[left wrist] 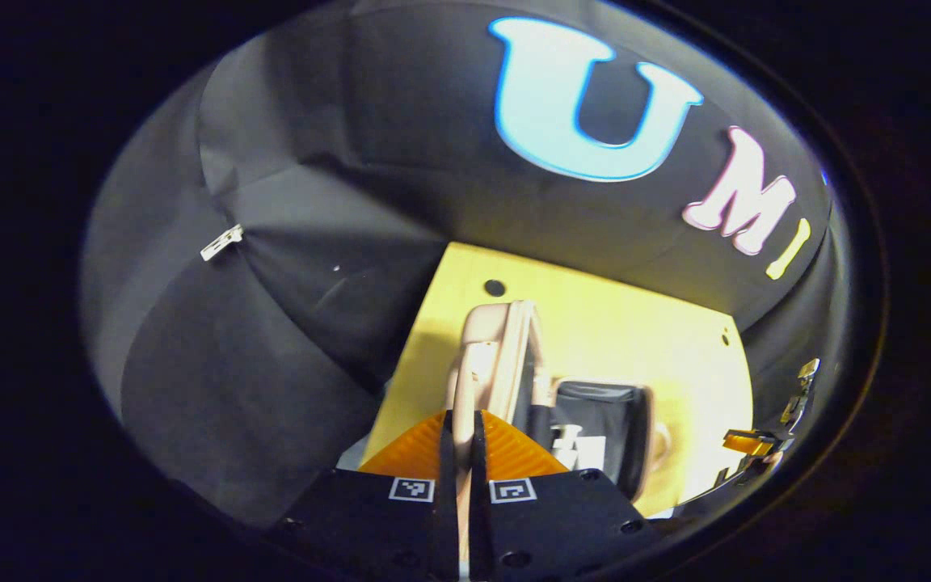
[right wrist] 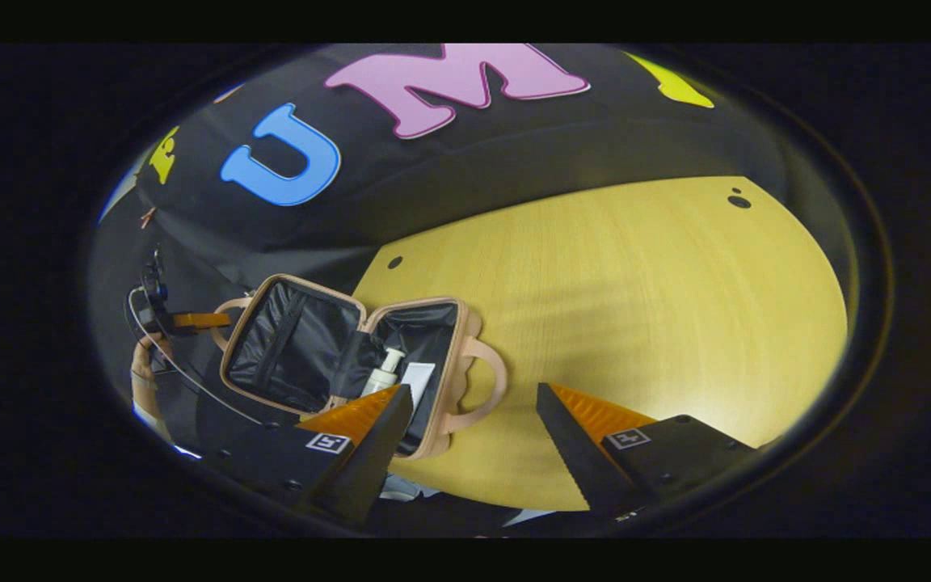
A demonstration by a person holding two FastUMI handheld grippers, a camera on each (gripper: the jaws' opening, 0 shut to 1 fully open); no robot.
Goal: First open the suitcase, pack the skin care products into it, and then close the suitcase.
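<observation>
Cloth-walled recording booth (right wrist: 514, 153), wooden table (right wrist: 635, 323)

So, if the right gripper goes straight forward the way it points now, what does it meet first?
Most likely bare table. The right gripper is open, and between its fingers lies only wood, then the booth wall. The suitcase and its handle sit left of that line, though depth is unclear.

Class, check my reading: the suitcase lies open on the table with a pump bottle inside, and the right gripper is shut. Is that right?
One slip: the right gripper is open, its fingers spread wide apart in the right gripper view. The rest holds: the suitcase lies open on the table with the pump bottle inside.
</observation>
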